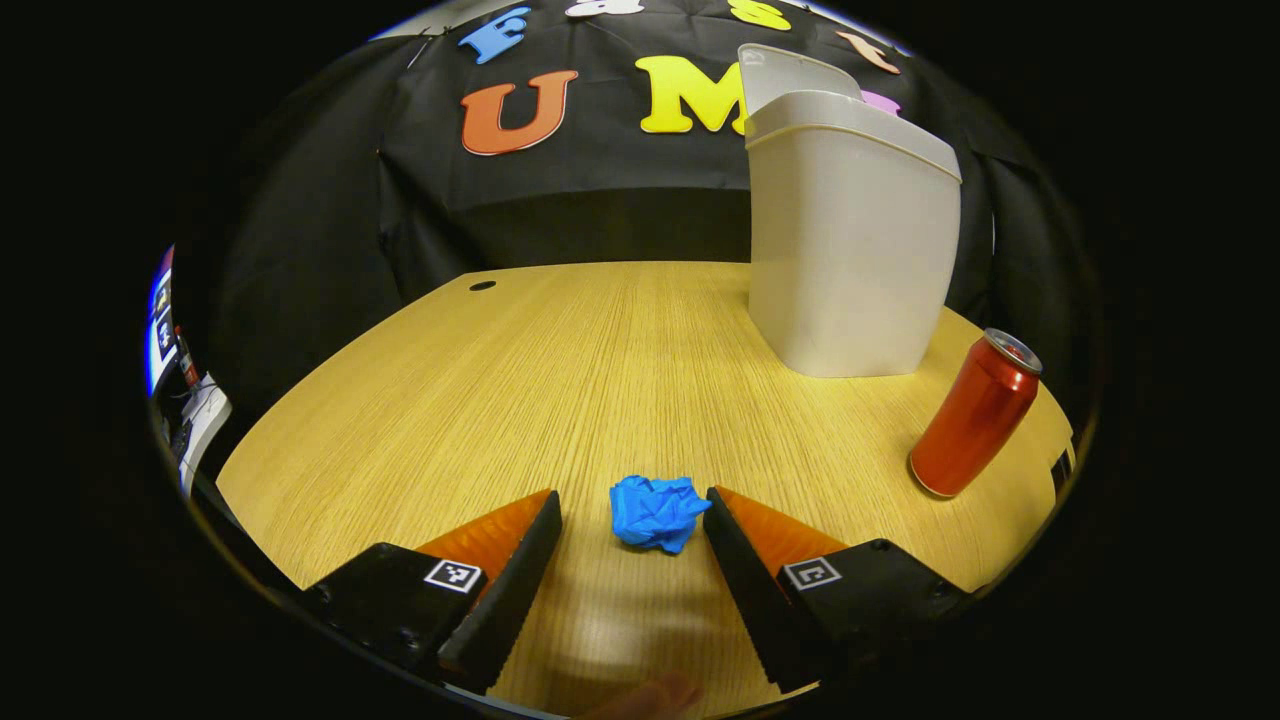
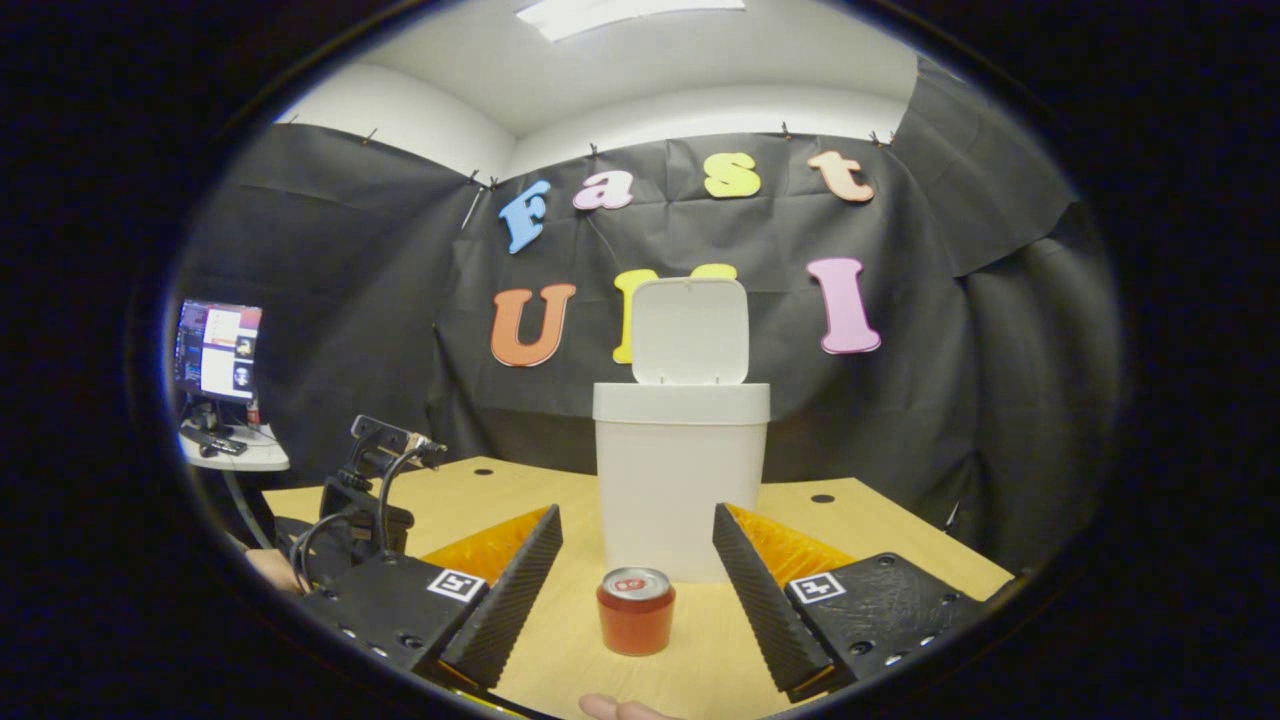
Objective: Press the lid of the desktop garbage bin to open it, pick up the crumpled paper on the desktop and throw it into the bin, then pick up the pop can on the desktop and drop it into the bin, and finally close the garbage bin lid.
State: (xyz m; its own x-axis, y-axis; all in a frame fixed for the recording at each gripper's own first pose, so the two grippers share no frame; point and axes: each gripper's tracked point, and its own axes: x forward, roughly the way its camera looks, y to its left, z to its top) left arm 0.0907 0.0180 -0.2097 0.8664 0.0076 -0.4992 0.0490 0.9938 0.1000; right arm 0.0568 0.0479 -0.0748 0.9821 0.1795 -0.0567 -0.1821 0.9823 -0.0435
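A crumpled blue paper ball (image 1: 655,512) lies on the wooden desk between the tips of my left gripper (image 1: 632,512), which is open around it without touching. The white garbage bin (image 1: 848,235) stands at the back right with its lid (image 1: 790,75) raised. A red pop can (image 1: 975,415) stands upright to the right of the paper. In the right gripper view the can (image 2: 636,610) stands between the fingers of my open right gripper (image 2: 637,530), which hangs clear of it. Behind the can rises the bin (image 2: 680,475) with its lid (image 2: 690,330) up.
The wooden desk (image 1: 560,380) has cable holes near its back edge. The other gripper and the hand holding it (image 2: 365,505) show at the left of the right gripper view. A monitor (image 2: 217,350) sits on a side table at far left.
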